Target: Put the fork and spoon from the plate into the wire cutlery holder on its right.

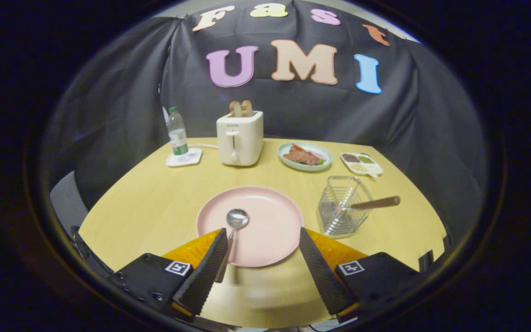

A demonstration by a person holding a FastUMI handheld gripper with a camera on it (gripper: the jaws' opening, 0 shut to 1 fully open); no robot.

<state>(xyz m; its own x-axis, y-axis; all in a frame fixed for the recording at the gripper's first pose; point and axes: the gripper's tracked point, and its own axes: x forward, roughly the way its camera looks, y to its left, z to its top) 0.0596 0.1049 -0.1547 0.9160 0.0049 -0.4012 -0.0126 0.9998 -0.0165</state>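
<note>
A pink plate [265, 216] lies on the yellow table just ahead of my fingers. A spoon [234, 226] rests on its left part, metal bowl away from me, brown handle running back over the rim beside my left finger [208, 272]. To the plate's right stands the wire cutlery holder [339, 207]. The fork [371, 203] sits in it, leaning right with its wooden handle sticking out over the rim. My gripper [263, 235] hovers open at the plate's near edge with nothing between its fingers.
At the back of the table stand a white toaster [240, 137] with bread in it, a water bottle [177, 133] on a white coaster, a plate of food [305, 156] and a small divided tray [361, 163]. A grey chair [67, 203] stands at the left.
</note>
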